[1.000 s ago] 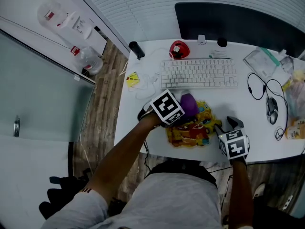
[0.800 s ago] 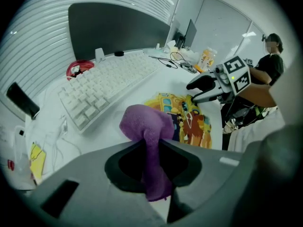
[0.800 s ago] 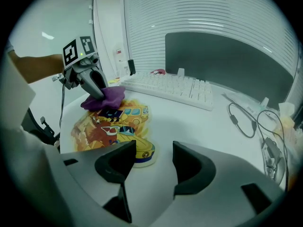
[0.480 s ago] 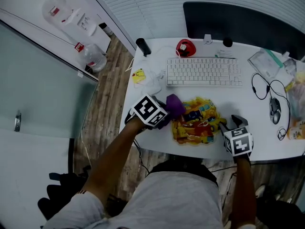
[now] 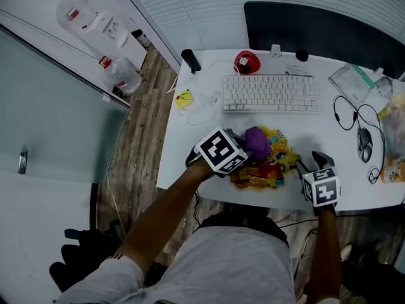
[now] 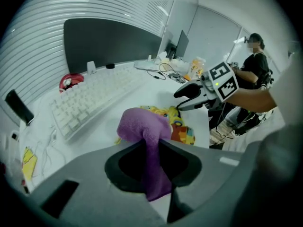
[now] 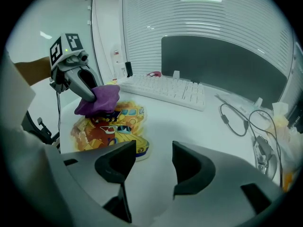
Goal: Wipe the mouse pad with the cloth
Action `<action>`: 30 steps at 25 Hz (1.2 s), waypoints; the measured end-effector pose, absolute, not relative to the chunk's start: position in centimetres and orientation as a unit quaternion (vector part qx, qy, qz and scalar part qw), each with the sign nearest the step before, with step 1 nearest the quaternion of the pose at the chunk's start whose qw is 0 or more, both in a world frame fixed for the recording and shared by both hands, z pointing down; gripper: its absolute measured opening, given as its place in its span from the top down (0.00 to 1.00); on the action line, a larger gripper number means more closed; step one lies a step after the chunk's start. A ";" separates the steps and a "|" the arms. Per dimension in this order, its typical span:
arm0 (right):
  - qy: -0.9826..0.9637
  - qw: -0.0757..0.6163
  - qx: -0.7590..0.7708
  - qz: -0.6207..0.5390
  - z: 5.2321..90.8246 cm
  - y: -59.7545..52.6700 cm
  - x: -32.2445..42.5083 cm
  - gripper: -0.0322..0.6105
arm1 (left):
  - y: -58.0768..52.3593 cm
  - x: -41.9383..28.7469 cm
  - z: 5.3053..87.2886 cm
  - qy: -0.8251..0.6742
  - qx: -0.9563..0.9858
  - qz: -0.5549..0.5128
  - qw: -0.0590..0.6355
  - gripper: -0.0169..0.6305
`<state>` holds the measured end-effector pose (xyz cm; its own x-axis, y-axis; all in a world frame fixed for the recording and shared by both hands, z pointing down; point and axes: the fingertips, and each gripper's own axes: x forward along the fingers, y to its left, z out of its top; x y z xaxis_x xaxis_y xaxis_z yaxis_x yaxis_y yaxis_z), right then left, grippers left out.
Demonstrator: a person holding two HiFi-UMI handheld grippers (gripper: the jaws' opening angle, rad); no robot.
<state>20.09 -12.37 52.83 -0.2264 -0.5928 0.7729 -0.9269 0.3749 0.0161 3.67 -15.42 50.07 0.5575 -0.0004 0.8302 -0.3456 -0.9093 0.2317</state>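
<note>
A colourful cartoon-shaped mouse pad (image 5: 266,166) (image 7: 106,129) (image 6: 182,126) lies on the white desk (image 5: 190,151) near its front edge. My left gripper (image 5: 243,152) (image 6: 151,150) is shut on a purple cloth (image 5: 256,141) (image 6: 144,131) (image 7: 100,98), which rests on the pad's far left part. My right gripper (image 5: 316,163) (image 7: 149,167) stands open just right of the pad, above the bare desk, holding nothing.
A white keyboard (image 5: 271,94) lies behind the pad. A red object (image 5: 246,62) and a dark monitor (image 5: 323,30) stand at the back. A wired mouse (image 5: 365,146), cables and bags crowd the right end. A person (image 6: 253,67) stands beyond the desk.
My left gripper has carried the purple cloth rightward from the pad's left edge onto the pad. The right gripper has stayed beside the pad's right edge.
</note>
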 end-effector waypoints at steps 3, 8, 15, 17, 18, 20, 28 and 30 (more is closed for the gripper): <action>-0.744 0.360 0.511 0.236 52.9 -11.8 20.7 0.62 | -13.9 7.4 49.9 -0.066 0.869 0.457 0.177 0.85; -0.742 0.356 0.515 0.240 52.9 -11.0 21.2 0.62 | -12.0 12.3 49.9 -0.023 0.873 0.460 0.161 0.85; -0.736 0.360 0.517 0.246 53.2 -10.6 21.4 0.62 | -10.9 14.9 51.4 0.003 0.859 0.489 0.149 0.85; -0.735 0.365 0.515 0.246 53.3 -10.5 21.5 0.62 | -10.9 14.9 51.9 0.003 0.855 0.498 0.146 0.85; -0.735 0.365 0.515 0.247 53.3 -10.5 21.4 0.62 | -10.9 14.8 52.0 0.002 0.854 0.500 0.146 0.85; -0.736 0.364 0.515 0.247 53.3 -10.5 21.4 0.62 | -11.0 14.7 52.1 0.000 0.854 0.499 0.149 0.85; -0.738 0.370 0.507 0.246 53.7 -11.1 20.7 0.62 | -11.6 12.5 52.4 -0.022 0.854 0.494 0.164 0.85; -0.738 0.375 0.503 0.248 53.7 -11.1 20.7 0.62 | -11.7 11.7 52.4 -0.027 0.853 0.494 0.166 0.85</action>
